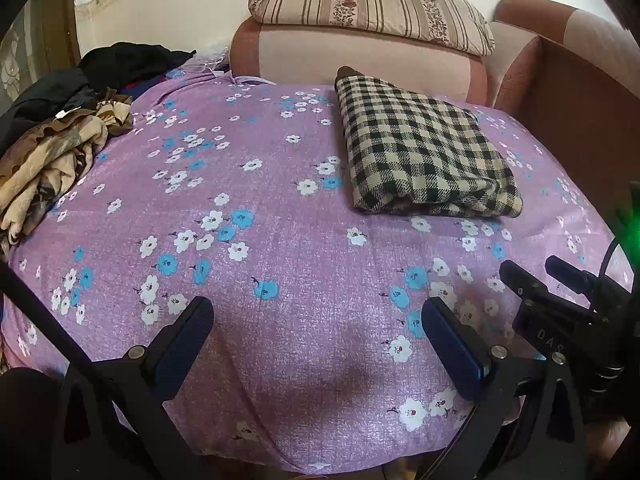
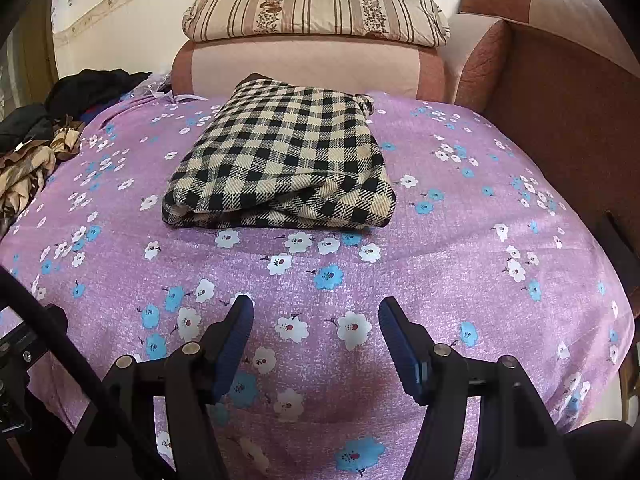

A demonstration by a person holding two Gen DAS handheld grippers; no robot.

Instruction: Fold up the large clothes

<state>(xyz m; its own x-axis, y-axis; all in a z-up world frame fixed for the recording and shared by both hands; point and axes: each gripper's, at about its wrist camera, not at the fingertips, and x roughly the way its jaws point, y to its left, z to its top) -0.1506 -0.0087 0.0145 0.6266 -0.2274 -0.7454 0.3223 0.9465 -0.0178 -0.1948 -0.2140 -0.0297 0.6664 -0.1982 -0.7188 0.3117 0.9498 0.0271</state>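
Purple flowered bedsheet [image 2: 460, 240] covers the surface in both views. On it a folded checked garment [image 2: 280, 168] lies above centre in the right wrist frame, well apart from the right gripper [image 2: 316, 312], whose jaws are spread wide and empty. At bottom of the left wrist frame, the left gripper [image 1: 318, 312] also gapes empty, the garment at upper right. A striped pillow [image 2: 316, 8] tops the pink sofa [image 2: 304, 68]; crumpled clothes [image 1: 56, 156] sit at left.

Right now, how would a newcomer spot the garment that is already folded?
Start at the purple floral sheet covering the bed, then look toward the striped pillow at its far end. Just short of it lies the checked garment, a flat black-and-cream bundle; the clothes pile at the left edge is crumpled and unfolded.
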